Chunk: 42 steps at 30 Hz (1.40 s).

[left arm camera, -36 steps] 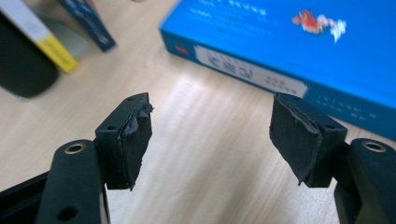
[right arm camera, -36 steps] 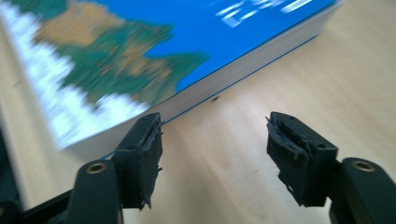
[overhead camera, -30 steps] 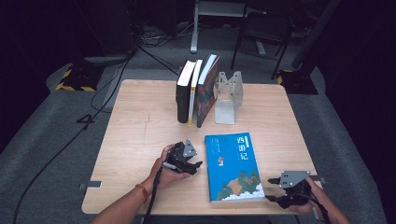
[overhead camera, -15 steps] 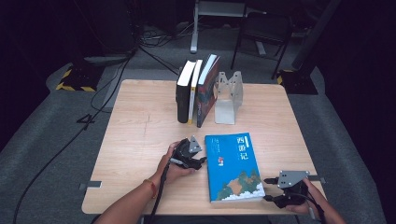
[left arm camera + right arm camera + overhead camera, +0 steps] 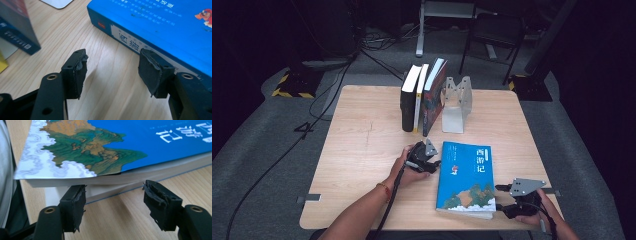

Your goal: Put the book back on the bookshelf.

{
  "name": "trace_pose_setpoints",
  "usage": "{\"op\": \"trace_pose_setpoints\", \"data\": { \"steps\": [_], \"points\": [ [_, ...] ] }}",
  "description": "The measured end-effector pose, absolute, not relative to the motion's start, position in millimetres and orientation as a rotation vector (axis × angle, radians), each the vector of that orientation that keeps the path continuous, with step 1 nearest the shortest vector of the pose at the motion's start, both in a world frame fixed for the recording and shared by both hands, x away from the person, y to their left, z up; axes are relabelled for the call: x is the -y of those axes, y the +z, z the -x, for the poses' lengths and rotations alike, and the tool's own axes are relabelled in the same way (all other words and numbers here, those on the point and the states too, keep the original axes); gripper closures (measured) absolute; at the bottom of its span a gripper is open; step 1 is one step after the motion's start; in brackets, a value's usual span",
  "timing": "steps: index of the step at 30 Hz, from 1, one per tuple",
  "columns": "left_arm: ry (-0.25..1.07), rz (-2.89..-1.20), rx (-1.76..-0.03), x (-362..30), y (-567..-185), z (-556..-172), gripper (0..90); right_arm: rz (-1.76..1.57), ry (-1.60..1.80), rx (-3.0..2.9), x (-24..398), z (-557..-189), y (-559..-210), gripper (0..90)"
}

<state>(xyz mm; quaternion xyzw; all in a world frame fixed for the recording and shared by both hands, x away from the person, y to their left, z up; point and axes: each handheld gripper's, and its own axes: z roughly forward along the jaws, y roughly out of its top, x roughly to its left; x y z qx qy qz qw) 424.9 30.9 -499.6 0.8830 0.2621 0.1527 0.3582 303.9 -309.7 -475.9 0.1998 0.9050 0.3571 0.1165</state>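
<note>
the left gripper (image 5: pixel 112 72) lies low over the wooden table (image 5: pixel 112 100), its two black jaws apart with bare wood between them; they have just been closing. the right-hand pad (image 5: pixel 150 72) sits against the white spine of the blue book (image 5: pixel 170 27), which lies flat and runs off toward the upper right. at the upper left stands the corner of a dark blue book (image 5: pixel 17 27), with a pale grey plate (image 5: pixel 56 3) at the top edge.
</note>
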Motion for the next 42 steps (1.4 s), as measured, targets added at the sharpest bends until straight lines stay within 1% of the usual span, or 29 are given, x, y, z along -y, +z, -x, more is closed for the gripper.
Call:
{"op": "trace_pose_setpoints", "data": {
  "steps": [4, 9, 11, 13, 19, 20, 26, 31, 35, 42],
  "points": [
    [0.328, -2.273, -0.676, -38, -501, -423, 33.3, -0.616, 1.103, -2.609, 310, -305, -472, 32.6],
    [0.298, -2.297, -0.637, -48, -500, -405, 30.5, -0.611, 1.117, -2.576, 309, -304, -468, 32.4],
    [0.257, -2.3, -0.644, -53, -500, -397, 30.0, -0.613, 1.129, -2.56, 309, -303, -467, 32.4],
    [0.246, -2.309, -0.635, -57, -499, -389, 28.1, -0.622, 1.143, -2.544, 308, -303, -464, 32.4],
    [0.202, -2.289, -0.622, -79, -492, -364, 26.1, -0.632, 1.181, -2.513, 306, -303, -459, 32.1],
    [0.206, -2.295, -0.613, -84, -491, -358, 24.4, -0.633, 1.186, -2.504, 306, -304, -458, 32.1],
    [0.174, -2.256, -0.582, -90, -482, -335, 24.0, -0.638, 1.208, -2.473, 303, -304, -453, 32.1],
    [0.15, -2.206, -0.523, -79, -468, -323, 21.8, -0.645, 1.22, -2.462, 300, -306, -451, 32.1],
    [0.113, -2.194, -0.437, -55, -463, -311, 21.8, -0.647, 1.234, -2.447, 298, -307, -448, 32.1],
    [0.099, -2.247, -0.341, -5, -470, -298, 23.5, -0.654, 1.251, -2.434, 294, -309, -445, 31.4]
  ]
}}
